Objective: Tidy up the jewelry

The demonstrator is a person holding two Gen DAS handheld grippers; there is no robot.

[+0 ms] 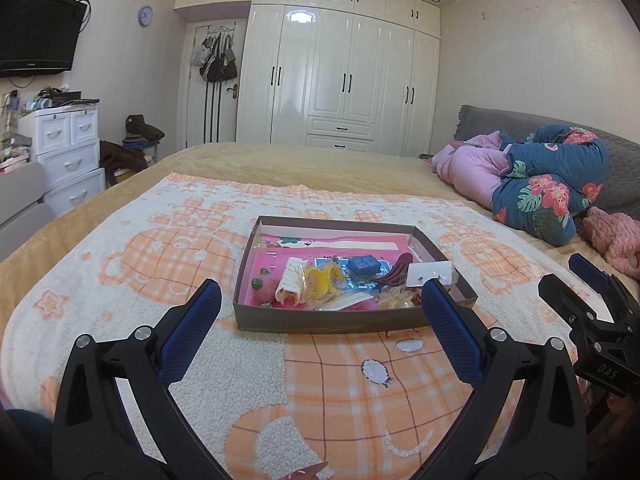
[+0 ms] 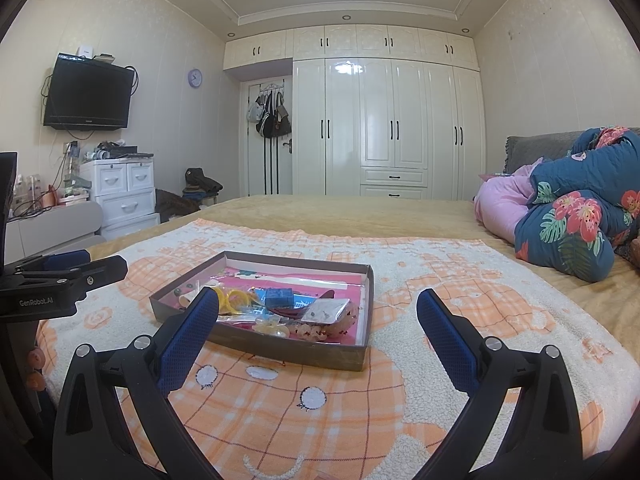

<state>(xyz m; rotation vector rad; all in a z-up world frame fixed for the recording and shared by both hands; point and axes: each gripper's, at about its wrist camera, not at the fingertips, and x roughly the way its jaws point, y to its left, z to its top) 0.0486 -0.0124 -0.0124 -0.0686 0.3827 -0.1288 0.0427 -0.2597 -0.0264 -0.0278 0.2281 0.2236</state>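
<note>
A box of jewelry sits on the blanket, with both grippers spread wide and holding nothing.

The shallow box (image 1: 352, 316) rests on the orange and white blanket (image 1: 160, 264). Inside the box lie a blue cube (image 1: 363, 265), a white hair clip (image 1: 291, 280) and something yellow (image 1: 322, 278), maybe hair ties. The left gripper (image 1: 322, 298) hovers just in front of the box; the right gripper (image 2: 318, 306) hovers by the box's near right corner.

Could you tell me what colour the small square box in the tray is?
The small square box is blue, clearest in the left wrist view.
</note>
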